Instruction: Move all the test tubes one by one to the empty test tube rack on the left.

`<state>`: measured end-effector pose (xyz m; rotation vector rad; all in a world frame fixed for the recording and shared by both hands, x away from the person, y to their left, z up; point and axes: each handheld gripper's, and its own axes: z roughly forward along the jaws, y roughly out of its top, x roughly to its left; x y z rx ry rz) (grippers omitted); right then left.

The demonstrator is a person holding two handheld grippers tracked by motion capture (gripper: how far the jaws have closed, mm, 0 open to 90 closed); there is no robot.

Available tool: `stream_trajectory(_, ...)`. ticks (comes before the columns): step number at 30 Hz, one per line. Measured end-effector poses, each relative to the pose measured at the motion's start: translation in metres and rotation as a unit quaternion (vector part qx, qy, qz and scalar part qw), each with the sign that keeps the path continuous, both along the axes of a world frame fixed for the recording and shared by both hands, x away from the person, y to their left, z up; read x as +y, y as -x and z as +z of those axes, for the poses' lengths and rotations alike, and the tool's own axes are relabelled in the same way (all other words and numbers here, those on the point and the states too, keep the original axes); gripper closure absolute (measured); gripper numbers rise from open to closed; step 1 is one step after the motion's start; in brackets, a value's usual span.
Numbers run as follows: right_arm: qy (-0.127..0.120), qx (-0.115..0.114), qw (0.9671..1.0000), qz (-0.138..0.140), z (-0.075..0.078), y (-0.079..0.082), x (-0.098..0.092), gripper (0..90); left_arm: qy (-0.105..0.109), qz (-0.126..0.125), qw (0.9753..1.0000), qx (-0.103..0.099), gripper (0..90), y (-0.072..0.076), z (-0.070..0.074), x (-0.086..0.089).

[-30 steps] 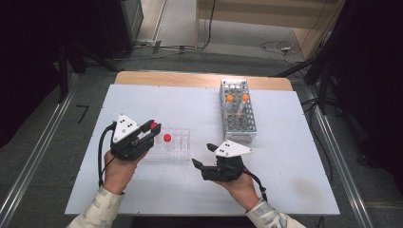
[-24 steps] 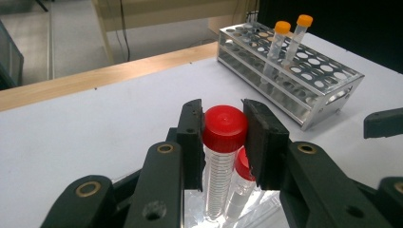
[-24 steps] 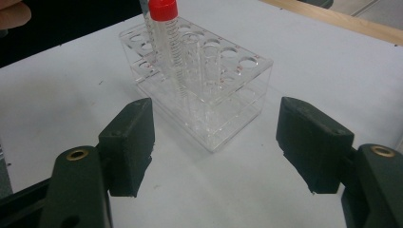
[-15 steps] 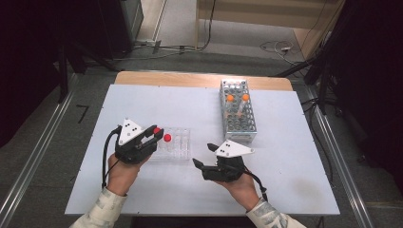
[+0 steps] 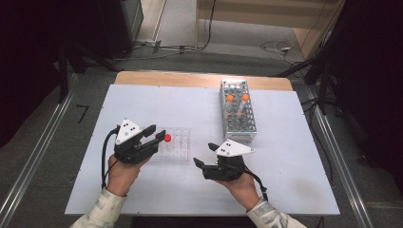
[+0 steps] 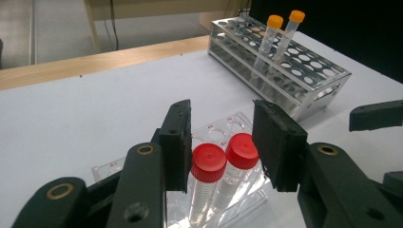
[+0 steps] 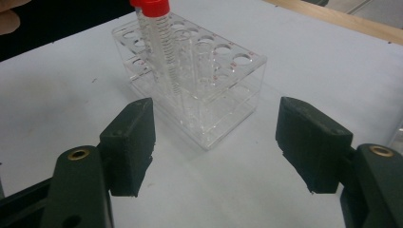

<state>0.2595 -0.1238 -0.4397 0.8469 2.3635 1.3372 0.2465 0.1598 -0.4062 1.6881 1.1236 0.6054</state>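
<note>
Nearest the camera, the right gripper (image 5: pixel 202 166) was parked low on the bench (image 5: pixel 285 180), fingers spread wide and nothing between them, aimed at the clear rack (image 7: pixel 199 90). A bit further in, the left gripper (image 5: pixel 157 135) was held with its fingers apart on either side of the two red-capped tubes (image 6: pixel 223 159) seated in that clear rack, no contact made yet as far as could be judged. Since the tubes were packed side by side, both caps could get pinched at once, or the light rack could be tipped or dragged if one got pulled at an angle. Further back, the metal rack (image 5: pixel 237 111) with two orange-capped tubes (image 6: pixel 283 33) was left alone. Tube contents couldn't be made out, and the second red cap was hidden from above.
</note>
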Motion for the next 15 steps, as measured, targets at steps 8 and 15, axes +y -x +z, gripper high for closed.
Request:
stream_trajectory(8,-0.002,-0.006,0.9992,-0.040,0.004,-0.012,-0.016,28.7,0.024,0.007,0.9997,0.005,43.2,-0.001,0.000,0.006)
stream_trajectory(15,-0.001,0.004,0.9968,-0.080,0.004,-0.029,-0.034,28.5,0.022,0.013,0.9996,0.015,31.3,-0.004,-0.001,0.006)
